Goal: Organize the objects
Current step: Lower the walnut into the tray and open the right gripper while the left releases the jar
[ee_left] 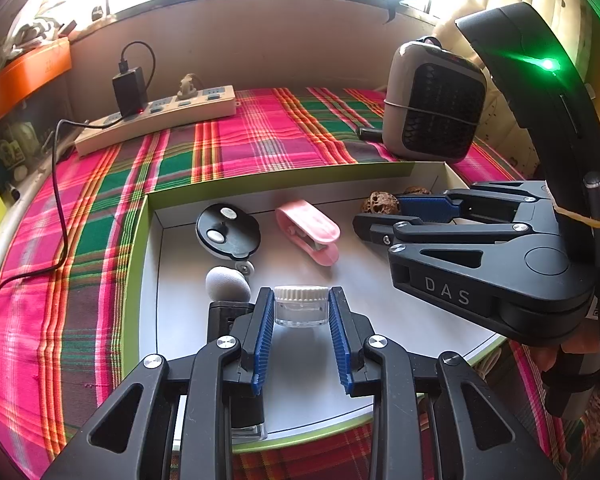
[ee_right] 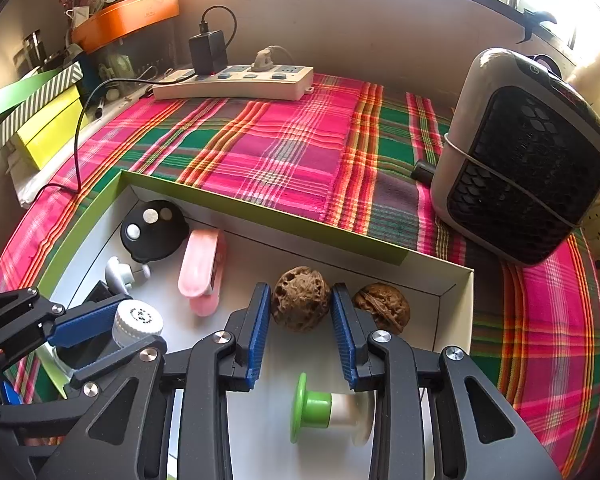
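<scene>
here, left claw [ee_left: 301, 308] clamped on the jar [ee_left: 301, 306], upright, over the tray [ee_left: 380, 320] near its front-left. right claw [ee_right: 301, 304] pinching one walnut [ee_right: 301, 298], second walnut [ee_right: 384, 307] just right of it, in the far-right corner.

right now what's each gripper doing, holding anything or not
Left gripper: closed on the small clear jar with the white ribbed lid.
Right gripper: closed on a walnut, with a second walnut lying just beside it in the box.
</scene>
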A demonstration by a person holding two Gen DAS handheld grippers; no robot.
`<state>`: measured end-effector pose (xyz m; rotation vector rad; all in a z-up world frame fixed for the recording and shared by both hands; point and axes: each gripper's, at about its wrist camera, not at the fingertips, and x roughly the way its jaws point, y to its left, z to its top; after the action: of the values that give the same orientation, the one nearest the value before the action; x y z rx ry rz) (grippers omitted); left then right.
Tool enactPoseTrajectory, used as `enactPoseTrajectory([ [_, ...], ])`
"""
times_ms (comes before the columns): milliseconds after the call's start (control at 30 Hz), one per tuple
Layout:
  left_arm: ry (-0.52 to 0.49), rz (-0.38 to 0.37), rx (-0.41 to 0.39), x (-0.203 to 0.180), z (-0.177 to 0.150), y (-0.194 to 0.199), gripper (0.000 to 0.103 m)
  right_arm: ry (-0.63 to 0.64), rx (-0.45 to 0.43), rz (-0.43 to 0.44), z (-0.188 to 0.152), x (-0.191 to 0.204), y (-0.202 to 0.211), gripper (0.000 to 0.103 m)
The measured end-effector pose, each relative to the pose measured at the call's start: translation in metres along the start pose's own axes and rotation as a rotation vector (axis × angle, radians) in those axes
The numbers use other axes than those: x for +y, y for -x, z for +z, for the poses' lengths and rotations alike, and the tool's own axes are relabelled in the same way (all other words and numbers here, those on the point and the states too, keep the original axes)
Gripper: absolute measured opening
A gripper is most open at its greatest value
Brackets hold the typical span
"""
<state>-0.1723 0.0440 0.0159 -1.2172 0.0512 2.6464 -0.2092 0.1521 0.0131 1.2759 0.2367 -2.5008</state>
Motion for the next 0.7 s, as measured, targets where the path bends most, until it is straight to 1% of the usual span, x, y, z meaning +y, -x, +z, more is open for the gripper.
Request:
enactPoseTrajectory([
  [167,-0.001,-0.001,0.001,-0.0002,0.0003,-0.0002,0.027,-0.003,0.001,-0.002,-0.0003,0.0001,-0.0001,0.032],
  [267,0.001,0.003,0.002,-0.0003,0.0006,-0.0005,0.03,-0.007,0.002,-0.002,-0.0015,0.0007,-0.0001,0.036],
  [467,0.007,0.008,0.003,0.0008,0.0008,0.0015,0.032,-0.011,-0.001,-0.004,-0.0019,0.0007,0.0013,0.038],
  [567,0.006,0.009,0.002,0.0012,0.0007,0.0022,0.033,-0.013,-0.002,-0.005,-0.0021,0.0009,0.0019,0.041],
  [700,0.007,0.007,0.002,0.0015,0.0005,0.003,0.035,-0.014,-0.004,-0.009,-0.0021,0.0004,0.0031,0.042],
])
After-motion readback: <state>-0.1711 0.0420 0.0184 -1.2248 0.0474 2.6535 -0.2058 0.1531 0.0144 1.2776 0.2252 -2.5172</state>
